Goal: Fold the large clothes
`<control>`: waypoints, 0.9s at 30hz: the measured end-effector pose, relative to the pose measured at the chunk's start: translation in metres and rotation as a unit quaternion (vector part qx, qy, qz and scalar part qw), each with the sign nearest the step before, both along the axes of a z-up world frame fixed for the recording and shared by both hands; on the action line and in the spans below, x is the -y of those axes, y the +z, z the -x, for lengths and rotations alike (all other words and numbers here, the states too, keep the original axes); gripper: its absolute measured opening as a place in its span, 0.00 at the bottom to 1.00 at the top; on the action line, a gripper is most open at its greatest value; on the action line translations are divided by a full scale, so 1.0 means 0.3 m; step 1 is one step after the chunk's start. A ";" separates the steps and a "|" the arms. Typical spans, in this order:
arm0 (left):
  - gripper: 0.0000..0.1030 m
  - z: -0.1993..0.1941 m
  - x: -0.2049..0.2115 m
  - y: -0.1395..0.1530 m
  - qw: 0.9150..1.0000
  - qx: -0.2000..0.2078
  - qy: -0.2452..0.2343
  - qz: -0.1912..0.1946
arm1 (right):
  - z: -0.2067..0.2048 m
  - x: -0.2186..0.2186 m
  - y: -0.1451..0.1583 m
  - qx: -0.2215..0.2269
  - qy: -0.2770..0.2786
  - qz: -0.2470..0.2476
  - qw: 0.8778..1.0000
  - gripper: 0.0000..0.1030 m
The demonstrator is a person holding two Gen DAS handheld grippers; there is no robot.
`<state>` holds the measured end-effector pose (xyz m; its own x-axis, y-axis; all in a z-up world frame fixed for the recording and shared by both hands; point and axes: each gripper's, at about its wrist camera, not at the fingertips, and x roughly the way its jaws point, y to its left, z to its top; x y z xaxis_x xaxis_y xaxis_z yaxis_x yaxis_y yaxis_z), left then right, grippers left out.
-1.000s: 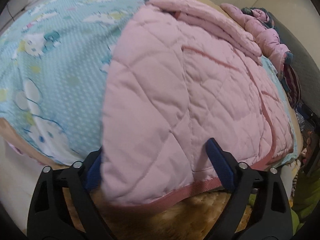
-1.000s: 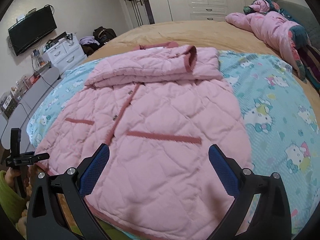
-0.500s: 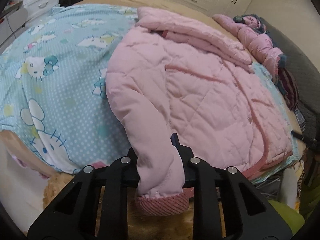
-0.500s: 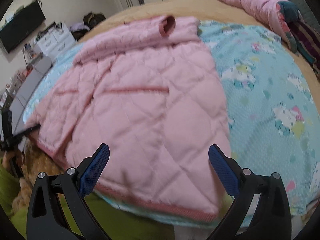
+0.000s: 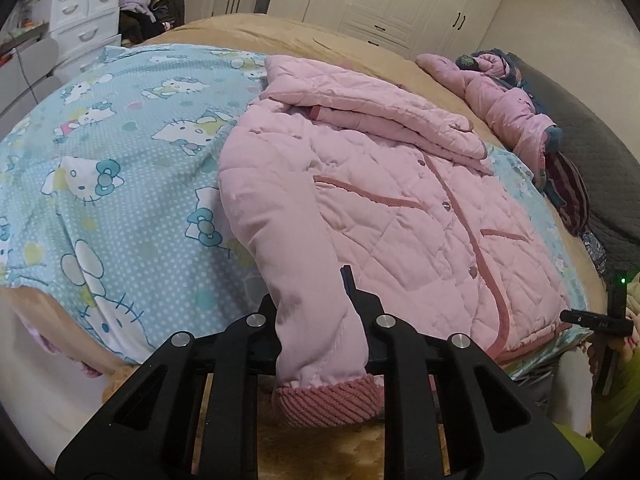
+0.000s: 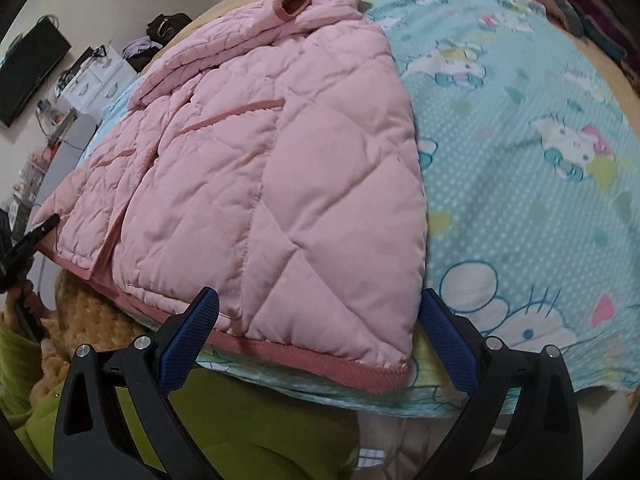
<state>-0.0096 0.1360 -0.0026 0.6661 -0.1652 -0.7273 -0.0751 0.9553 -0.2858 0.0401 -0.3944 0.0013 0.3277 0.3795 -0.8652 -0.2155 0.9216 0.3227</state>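
Jacket: pink quilted padded jacket [image 5: 400, 208] with darker pink trim lies front-up and buttoned on a light blue cartoon-cat bedsheet [image 5: 120, 184], spread ahead of both grippers.
Sleeve: one pink quilted sleeve [image 5: 296, 264] runs from the jacket's shoulder down toward the left gripper, its ribbed dark pink cuff [image 5: 328, 404] hanging past the black fingers.
Left gripper: left gripper [image 5: 320, 320] is pinching the sleeve just above the cuff, fingers pressed against the fabric from both sides.
Right gripper: right gripper [image 6: 316, 320] is spread wide, its blue-padded fingers [image 6: 188, 340] standing either side of the jacket's near hem corner; whether the pads touch the fabric cannot be told.
Hem: dark pink hem band [image 6: 312, 360] lies just ahead of the right gripper, between its fingers, at the bed edge.
Upper part: collar end is folded over on the far side from both grippers.
Beyond: another pink padded garment [image 5: 500, 96] lies bundled far ahead to the right of the left gripper, on a tan bedspread [image 5: 320, 40].
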 end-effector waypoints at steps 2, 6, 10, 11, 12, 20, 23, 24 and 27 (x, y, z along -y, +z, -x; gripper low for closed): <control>0.11 0.002 0.001 0.001 1.000 0.000 0.002 0.000 | 0.001 0.014 -0.009 -0.003 -0.002 -0.015 1.000 0.96; 0.11 0.000 0.006 0.001 1.000 -0.002 0.004 -0.003 | 0.014 0.024 -0.005 0.010 0.001 -0.033 0.999 0.77; 0.11 -0.001 0.006 0.003 1.000 -0.002 0.007 -0.002 | 0.026 0.033 0.044 0.045 0.018 -0.044 0.998 0.46; 0.11 -0.003 0.007 0.004 1.000 -0.002 0.007 -0.003 | 0.029 0.032 0.057 0.053 0.022 -0.049 0.997 0.40; 0.11 -0.004 0.008 0.006 1.000 -0.001 0.008 -0.004 | 0.031 0.035 0.071 0.061 0.024 -0.054 0.996 0.37; 0.11 -0.006 0.009 -0.008 1.000 -0.008 0.014 -0.006 | 0.002 0.048 0.002 0.021 0.021 -0.085 0.996 0.52; 0.11 -0.008 0.006 -0.016 1.000 -0.011 0.016 -0.006 | -0.003 0.051 -0.012 0.016 0.023 -0.092 0.995 0.49; 0.11 -0.010 0.005 -0.015 1.000 -0.010 0.016 -0.005 | -0.003 0.048 0.000 0.027 0.032 -0.085 0.996 0.44; 0.11 -0.017 0.006 0.010 1.000 -0.004 0.014 -0.008 | -0.009 0.057 0.091 0.079 0.051 -0.119 0.988 0.23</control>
